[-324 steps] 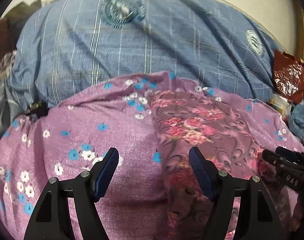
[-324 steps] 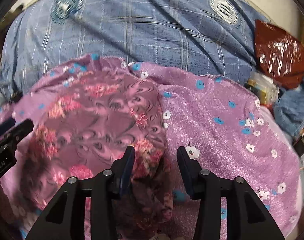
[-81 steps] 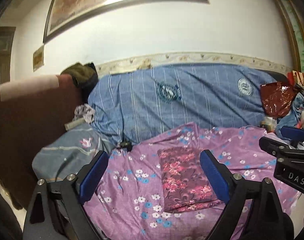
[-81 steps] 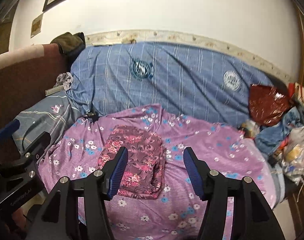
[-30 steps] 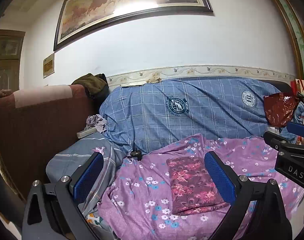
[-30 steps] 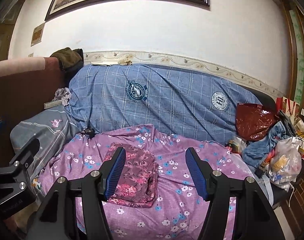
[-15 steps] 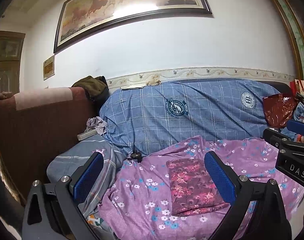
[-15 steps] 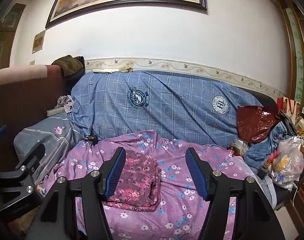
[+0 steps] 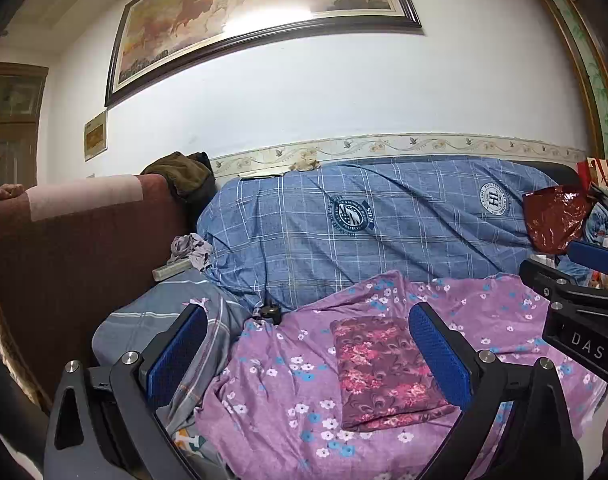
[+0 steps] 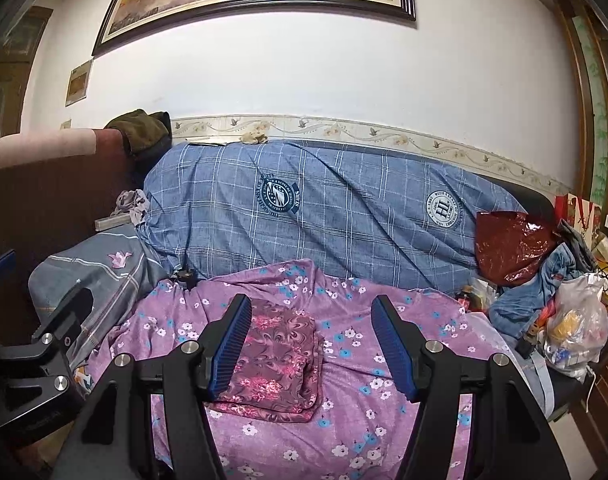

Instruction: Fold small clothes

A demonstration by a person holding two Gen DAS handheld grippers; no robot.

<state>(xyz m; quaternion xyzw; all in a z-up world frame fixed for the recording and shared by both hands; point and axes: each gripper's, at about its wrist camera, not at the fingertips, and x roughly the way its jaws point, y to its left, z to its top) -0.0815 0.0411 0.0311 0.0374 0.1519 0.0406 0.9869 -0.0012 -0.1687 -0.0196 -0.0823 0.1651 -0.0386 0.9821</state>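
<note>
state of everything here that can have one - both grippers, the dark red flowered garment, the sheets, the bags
left gripper: open, empty, clear of the bed
right gripper: open, empty
dark red flowered garment: folded into a flat rectangle, lying on the purple sheet
purple floral sheet: spread out, wrinkled
blue plaid cover: draped over the sofa back
dark red plastic bag: crumpled
clear plastic bag: stuffed full
</note>
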